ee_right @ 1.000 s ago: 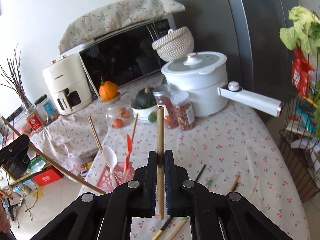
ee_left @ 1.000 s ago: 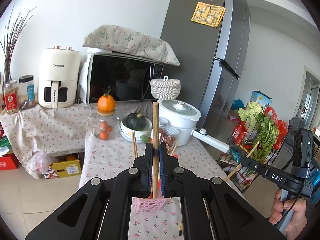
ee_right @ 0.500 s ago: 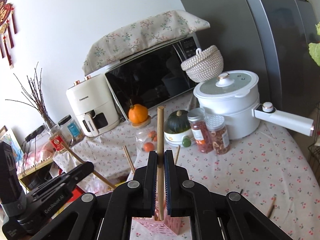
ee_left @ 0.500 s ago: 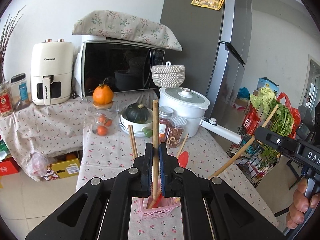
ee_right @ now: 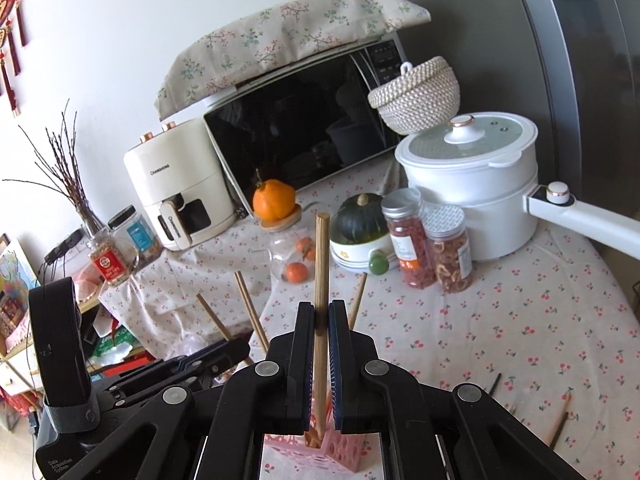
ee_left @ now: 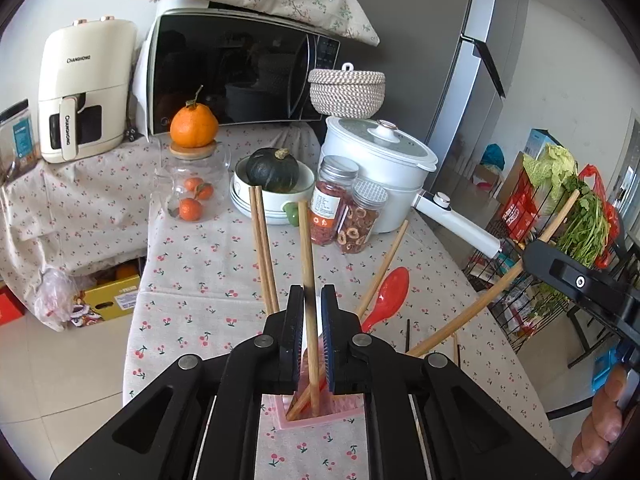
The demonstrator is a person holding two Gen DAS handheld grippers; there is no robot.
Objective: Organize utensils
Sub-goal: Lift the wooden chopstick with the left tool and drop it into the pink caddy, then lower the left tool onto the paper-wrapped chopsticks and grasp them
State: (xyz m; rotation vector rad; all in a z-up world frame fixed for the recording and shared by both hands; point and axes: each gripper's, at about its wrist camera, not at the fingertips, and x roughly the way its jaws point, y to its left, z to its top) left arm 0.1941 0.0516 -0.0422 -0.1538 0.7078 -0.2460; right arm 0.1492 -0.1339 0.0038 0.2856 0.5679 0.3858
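A pink perforated utensil holder (ee_left: pixel 320 414) stands on the cherry-print tablecloth below both grippers; it also shows in the right wrist view (ee_right: pixel 340 450). My left gripper (ee_left: pixel 312 304) has its jaws slightly apart around a wooden chopstick (ee_left: pixel 306 248) whose lower end rests in the holder. My right gripper (ee_right: pixel 320 314) is shut on another wooden chopstick (ee_right: pixel 321 264), its lower tip inside the holder. Several chopsticks (ee_left: pixel 262 248) and a red spoon (ee_left: pixel 390 292) stand in the holder.
Loose chopsticks (ee_right: pixel 562 420) lie on the cloth at the right. Behind stand two spice jars (ee_left: pixel 346 212), a bowl with a green squash (ee_left: pixel 272 180), a glass jar topped by an orange (ee_left: pixel 194 164), a white pot (ee_left: pixel 380 168), microwave (ee_left: pixel 240 68), air fryer (ee_left: pixel 80 88) and fridge (ee_left: pixel 440 60).
Both grippers have lowered their chopsticks into the pink holder. My left jaws have opened slightly, loosening the chopstick. The right gripper has moved left, over the holder.
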